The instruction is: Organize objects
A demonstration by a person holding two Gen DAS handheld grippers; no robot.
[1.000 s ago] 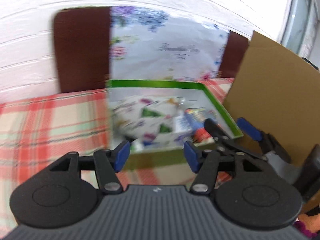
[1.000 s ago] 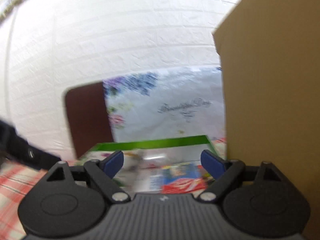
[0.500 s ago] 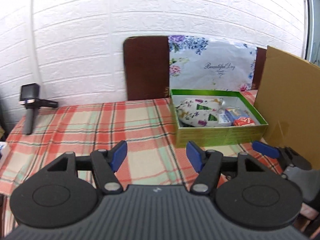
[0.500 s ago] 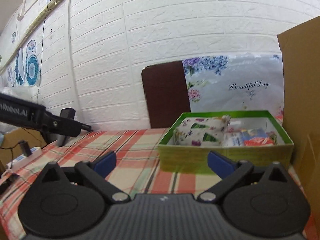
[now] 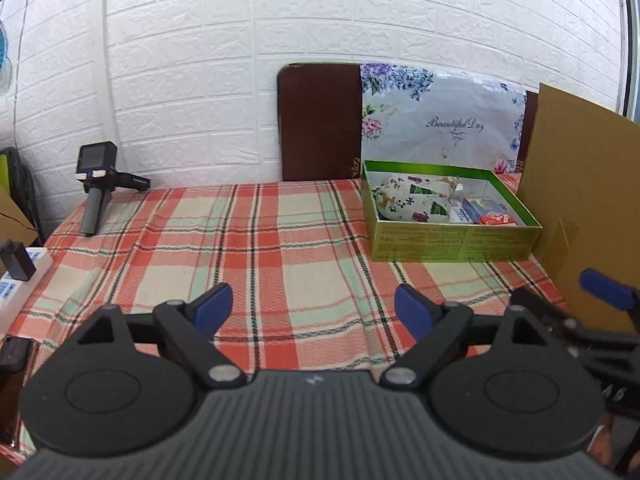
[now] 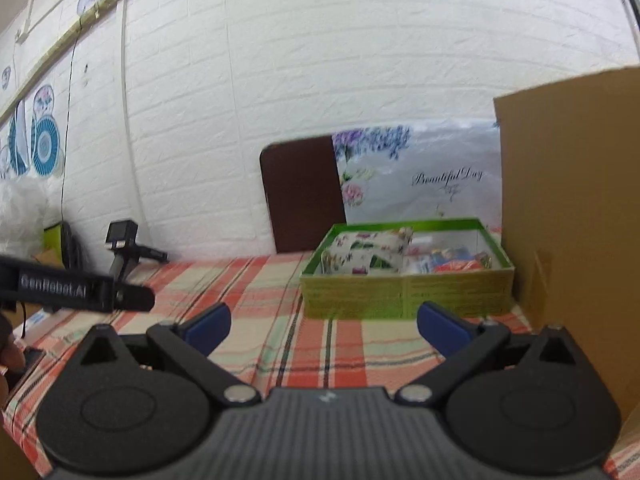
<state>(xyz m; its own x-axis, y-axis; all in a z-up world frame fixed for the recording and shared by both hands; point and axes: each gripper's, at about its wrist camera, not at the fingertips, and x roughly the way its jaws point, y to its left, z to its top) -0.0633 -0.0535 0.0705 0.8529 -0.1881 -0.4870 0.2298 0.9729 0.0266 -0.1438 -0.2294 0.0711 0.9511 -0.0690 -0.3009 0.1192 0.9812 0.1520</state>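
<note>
Left wrist view: left gripper [image 5: 310,309] spread, holding nothing, well back from the box [image 5: 452,236] — pouch [image 5: 416,198] and 2 packets [image 5: 486,213] sit inside. Right gripper [image 6: 322,324] spread and empty too — looks like tidying's basically done.

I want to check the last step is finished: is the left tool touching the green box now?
Apart. In the left wrist view the left tool is open and empty, with a wide stretch of plaid tablecloth between it and the green box.
</note>
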